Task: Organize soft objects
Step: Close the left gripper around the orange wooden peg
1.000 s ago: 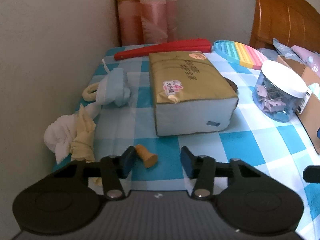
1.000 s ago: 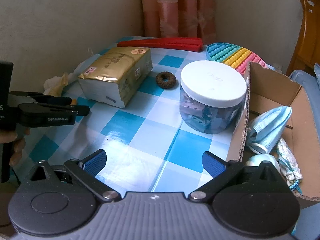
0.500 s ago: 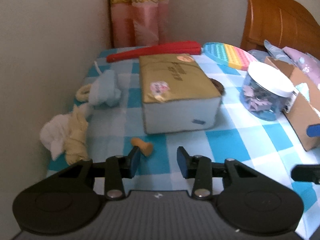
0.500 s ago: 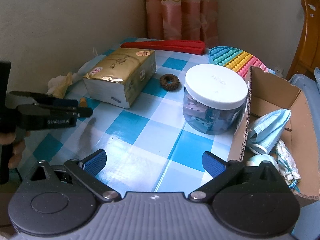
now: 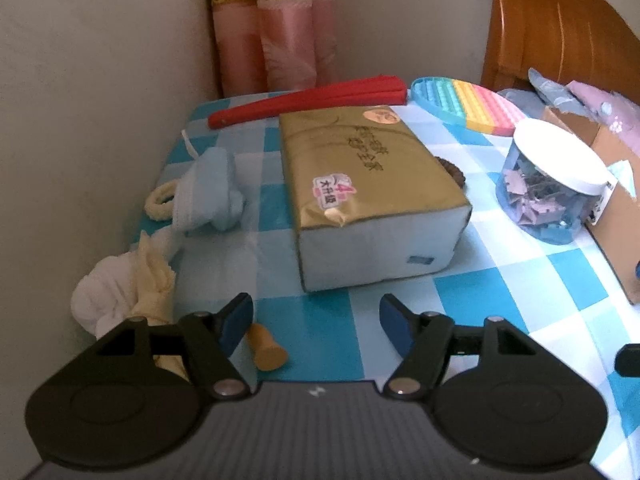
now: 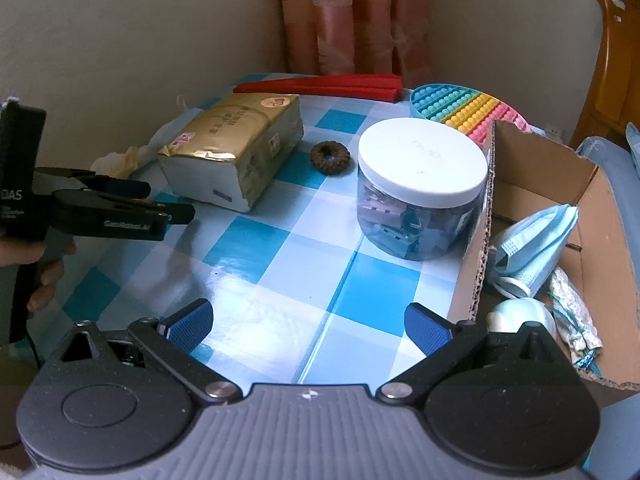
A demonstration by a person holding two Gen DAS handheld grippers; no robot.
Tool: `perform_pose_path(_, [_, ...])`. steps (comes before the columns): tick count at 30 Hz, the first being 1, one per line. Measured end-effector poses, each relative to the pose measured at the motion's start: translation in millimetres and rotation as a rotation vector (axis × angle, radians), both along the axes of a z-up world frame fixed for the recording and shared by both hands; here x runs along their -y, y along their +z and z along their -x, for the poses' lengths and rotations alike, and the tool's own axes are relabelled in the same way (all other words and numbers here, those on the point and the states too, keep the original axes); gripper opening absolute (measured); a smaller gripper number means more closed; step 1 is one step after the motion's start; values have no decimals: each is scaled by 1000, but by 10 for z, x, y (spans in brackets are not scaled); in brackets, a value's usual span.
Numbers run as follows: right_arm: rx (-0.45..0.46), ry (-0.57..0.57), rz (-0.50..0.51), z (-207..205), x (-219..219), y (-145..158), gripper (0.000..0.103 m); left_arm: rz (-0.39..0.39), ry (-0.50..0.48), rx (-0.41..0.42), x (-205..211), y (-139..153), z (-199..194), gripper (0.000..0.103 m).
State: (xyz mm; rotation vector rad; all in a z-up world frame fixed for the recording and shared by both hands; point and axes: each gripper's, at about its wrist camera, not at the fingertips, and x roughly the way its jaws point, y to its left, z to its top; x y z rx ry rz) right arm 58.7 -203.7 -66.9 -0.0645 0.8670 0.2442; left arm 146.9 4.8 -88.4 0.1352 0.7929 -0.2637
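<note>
My left gripper hovers low over the checked tablecloth in front of a gold tissue pack; its jaws are opening. A small orange peg lies on the cloth just inside the left finger, and neither pad presses on it. To the left lie a white and yellow cloth bundle, a light blue cloth and a cream hair ring. My right gripper stands open over bare cloth with nothing between its fingers. Its view shows the left gripper, held in a hand, and a brown scrunchie.
A clear jar with a white lid stands beside a cardboard box that holds a blue face mask. A rainbow bubble toy and a red folded fan lie at the back. Walls close the left side.
The left gripper's jaws have spread much wider, with the orange peg still by the left finger. The right gripper has not moved.
</note>
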Motion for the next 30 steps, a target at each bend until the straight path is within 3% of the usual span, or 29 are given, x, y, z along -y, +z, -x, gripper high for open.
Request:
perform_pose_path(5, [-3, -8, -6, -4, 21, -6, 103, 27, -9, -25, -53, 35, 62, 73])
perform_pose_path(10, [5, -7, -10, 21, 20, 17, 103, 8, -21, -21, -58, 80, 180, 78])
perform_pose_path(20, [-2, -14, -28, 54, 46, 22, 103, -6, -7, -27, -135, 72, 262, 78])
perform_pose_path(30, [-3, -14, -18, 57, 55, 23, 103, 21, 54, -25, -234, -3, 278, 50])
